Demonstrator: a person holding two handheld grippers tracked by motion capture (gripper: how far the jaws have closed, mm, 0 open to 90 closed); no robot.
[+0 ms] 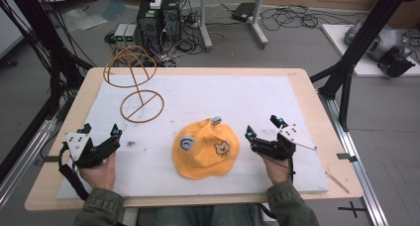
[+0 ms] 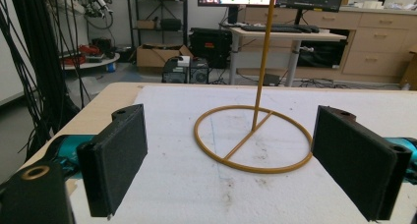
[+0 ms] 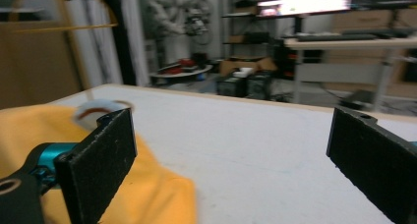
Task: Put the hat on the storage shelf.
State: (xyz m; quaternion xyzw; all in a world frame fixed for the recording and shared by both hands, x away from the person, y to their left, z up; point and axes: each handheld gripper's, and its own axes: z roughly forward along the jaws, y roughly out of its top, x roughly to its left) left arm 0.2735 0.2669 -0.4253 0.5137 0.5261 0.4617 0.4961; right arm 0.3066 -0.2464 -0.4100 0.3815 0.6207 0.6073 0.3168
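Note:
A yellow bucket hat point(image 1: 205, 149) with small ears and a bear patch lies on the white mat near the table's front middle. A yellow wire hat stand point(image 1: 141, 87) rises from its ring base at the back left. My left gripper point(image 1: 103, 132) rests at the front left, open and empty; its view looks straight at the stand's ring base point(image 2: 253, 138). To the right of the hat, my right gripper point(image 1: 262, 127) is open and empty. In the right gripper view the hat point(image 3: 147, 184) lies beside the left jaw.
The white foam mat point(image 1: 257, 99) covers most of the wooden table point(image 1: 307, 87). A thin wooden stick point(image 1: 338, 182) lies at the front right edge. Black frame posts stand at both sides, with computers and cables on the floor behind.

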